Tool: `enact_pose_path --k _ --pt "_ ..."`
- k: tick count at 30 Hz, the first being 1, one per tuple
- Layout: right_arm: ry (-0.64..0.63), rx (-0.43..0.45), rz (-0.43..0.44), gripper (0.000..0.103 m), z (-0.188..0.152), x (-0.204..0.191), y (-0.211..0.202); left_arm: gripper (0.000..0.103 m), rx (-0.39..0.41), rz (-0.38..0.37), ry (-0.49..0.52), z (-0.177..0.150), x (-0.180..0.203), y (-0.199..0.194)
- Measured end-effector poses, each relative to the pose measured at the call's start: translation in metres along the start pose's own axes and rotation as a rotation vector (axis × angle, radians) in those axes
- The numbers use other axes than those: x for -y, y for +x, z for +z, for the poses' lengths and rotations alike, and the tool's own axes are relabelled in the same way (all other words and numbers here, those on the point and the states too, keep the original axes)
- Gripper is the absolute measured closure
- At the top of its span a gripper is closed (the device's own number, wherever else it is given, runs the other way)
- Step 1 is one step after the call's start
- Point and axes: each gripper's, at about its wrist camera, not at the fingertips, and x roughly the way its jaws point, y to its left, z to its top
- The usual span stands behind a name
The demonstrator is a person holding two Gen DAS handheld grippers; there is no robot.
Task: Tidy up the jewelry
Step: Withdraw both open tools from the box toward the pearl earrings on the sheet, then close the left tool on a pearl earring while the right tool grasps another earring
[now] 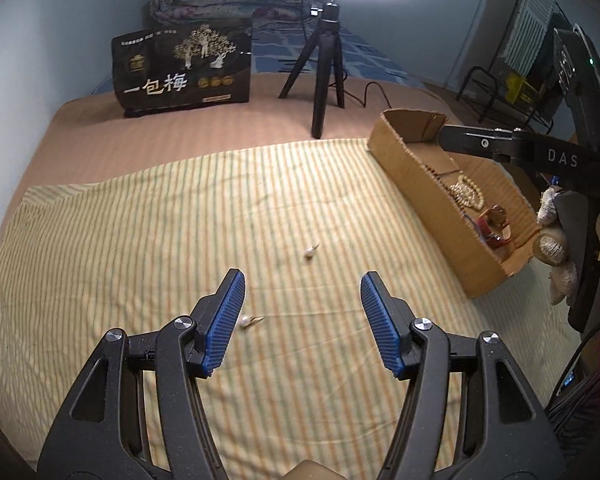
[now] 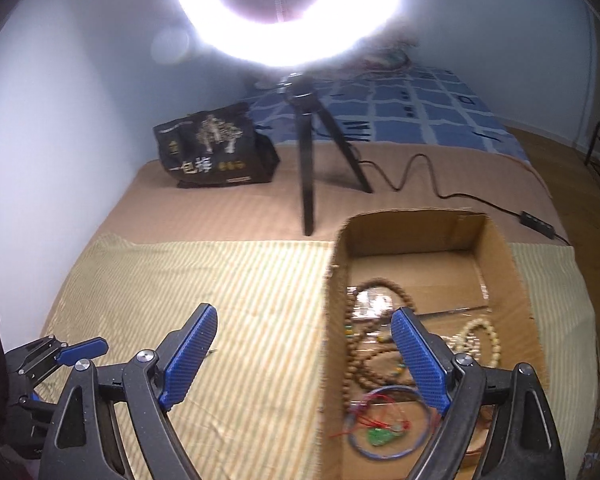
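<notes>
Striped yellow cloth (image 1: pixel 140 240) over a tan bed cover is seen in the left wrist view, pale wall behind. Left claw (image 1: pixel 302 300) is spread, nothing between the pads. Two small pearl earrings are left on the cloth. Near earring (image 1: pixel 249 321) lies just inside the left pad (image 1: pixel 226 320), almost touching it, long axis running across the view, pearl end towards the pad. Far earring (image 1: pixel 310 252) lies further ahead, roughly on the claw's centreline, tilted up-right. Cardboard box (image 1: pixel 420 208) stands to the right, already loaded with a pale bead bracelet (image 1: pixel 466 194) and a red item. Nothing is seen lying between claw and earrings. Tripod (image 1: pixel 324 76) and black bag (image 1: pixel 182 66) sit well back.

Same bed is seen from the right wrist view, ring light (image 2: pixel 288 12) blowing out the top. Right claw (image 2: pixel 304 356) is wide, released and empty, straddling the near-left wall of the cardboard box (image 2: pixel 328 340): right pad over the beads, left pad over the cloth. Brown bead strand (image 2: pixel 356 360) and a blue bangle (image 2: pixel 392 420) lie inside. Left claw shows at the left edge, low over the cloth.

Judgement: the left claw is the nearer to both earrings; the near one needs a small shift left to be centred.
</notes>
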Motion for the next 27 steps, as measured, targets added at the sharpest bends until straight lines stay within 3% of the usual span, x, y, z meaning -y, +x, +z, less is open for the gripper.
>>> enact_pose_path --k 11,15,18,22,27 --pt "-0.084 -0.049 0.066 0.013 -0.016 -0.043 0.029 0.041 -0.045 0.026 0.009 -0.031 -0.021 0.011" --pt "-0.104 -0.107 0.087 0.015 -0.022 -0.057 0.045 0.051 -0.054 0.027 0.012 -0.037 -0.024 0.016" --pt "-0.120 -0.158 0.101 0.022 -0.029 -0.067 0.060 0.061 -0.059 0.021 0.028 -0.041 -0.024 0.020" --pt "-0.137 -0.225 0.124 0.038 -0.038 -0.075 0.077 0.063 -0.071 0.019 0.048 -0.042 -0.021 0.027" --pt "-0.129 -0.264 0.146 0.046 -0.044 -0.078 0.093 0.068 -0.089 0.015 0.031 -0.040 -0.024 0.037"
